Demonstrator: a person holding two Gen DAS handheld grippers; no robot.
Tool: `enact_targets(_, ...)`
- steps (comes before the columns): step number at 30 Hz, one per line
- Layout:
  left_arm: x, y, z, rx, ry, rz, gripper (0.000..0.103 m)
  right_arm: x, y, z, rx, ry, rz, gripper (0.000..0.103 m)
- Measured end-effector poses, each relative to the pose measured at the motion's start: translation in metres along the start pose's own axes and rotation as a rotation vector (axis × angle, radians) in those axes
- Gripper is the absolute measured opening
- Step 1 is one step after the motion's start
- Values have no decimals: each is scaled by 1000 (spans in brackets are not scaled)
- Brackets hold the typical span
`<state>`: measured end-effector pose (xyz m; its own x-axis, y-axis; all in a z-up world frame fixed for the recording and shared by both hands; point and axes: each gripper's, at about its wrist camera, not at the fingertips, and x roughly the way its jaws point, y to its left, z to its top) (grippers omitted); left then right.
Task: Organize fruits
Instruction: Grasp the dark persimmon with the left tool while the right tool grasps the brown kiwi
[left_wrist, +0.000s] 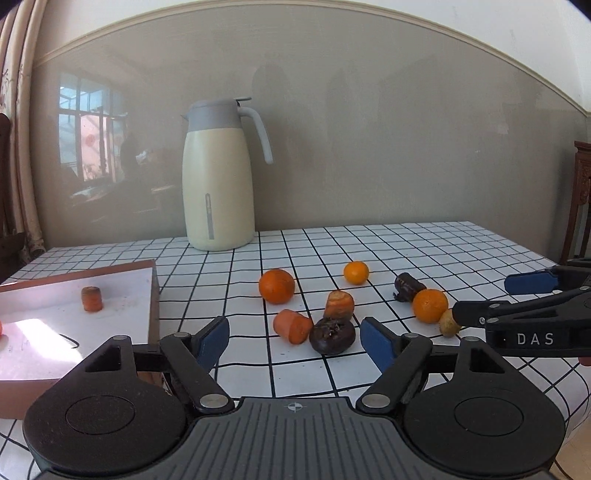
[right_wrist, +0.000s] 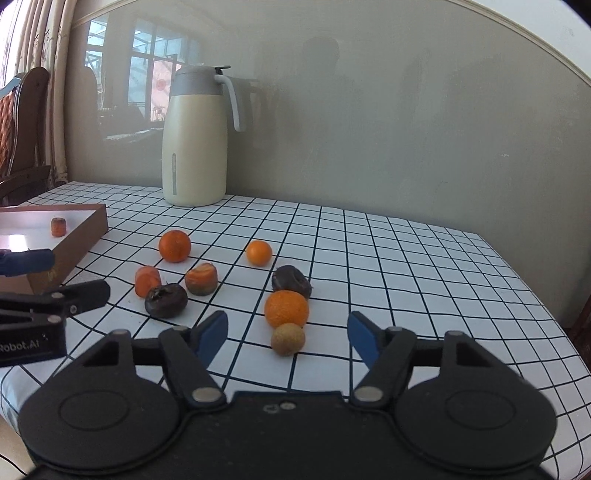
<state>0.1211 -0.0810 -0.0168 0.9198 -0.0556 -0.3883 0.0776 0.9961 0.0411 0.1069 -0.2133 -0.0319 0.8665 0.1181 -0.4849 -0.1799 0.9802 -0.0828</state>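
Box (left_wrist: 149, 295) w/ one carrot chunk (left_wrist: 91, 298) inside, upright.

Setting: a lived-in home, dining or sitting room. Evidence: table (left_wrist: 424, 243) under a grid-check cloth, against a glossy beige wall panel (left_wrist: 406, 129) with moulding. Cream thermos jug (left_wrist: 218, 177) stands by the wall. Patterned curtain (right_wrist: 55, 74) and carved dark wooden chair (right_wrist: 22, 122) at left. The panel reflects a multi-pane window (left_wrist: 88, 125).

Glossy cream jug (left_wrist: 218, 184), gridded cloth table cover (left_wrist: 424, 243), matt cardboard box (left_wrist: 153, 295)
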Motion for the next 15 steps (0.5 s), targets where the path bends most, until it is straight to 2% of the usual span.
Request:
enact_targets(4,19,-6,-5,-11,61,-21,60,11,2,-3,-22,33,15,50)
enact_targets(7,29,-10,-5,-16,70,-22,55,20,3,-5,-37,55,24,45)
enact_targets(10,41,-13,-3,-19,87,-33,55,28,1,-3,-31,66,11,44)
enact_targets(15,59,-17,-3,-21,125,-42,55,42,-1,-3,-8,107,16,36)
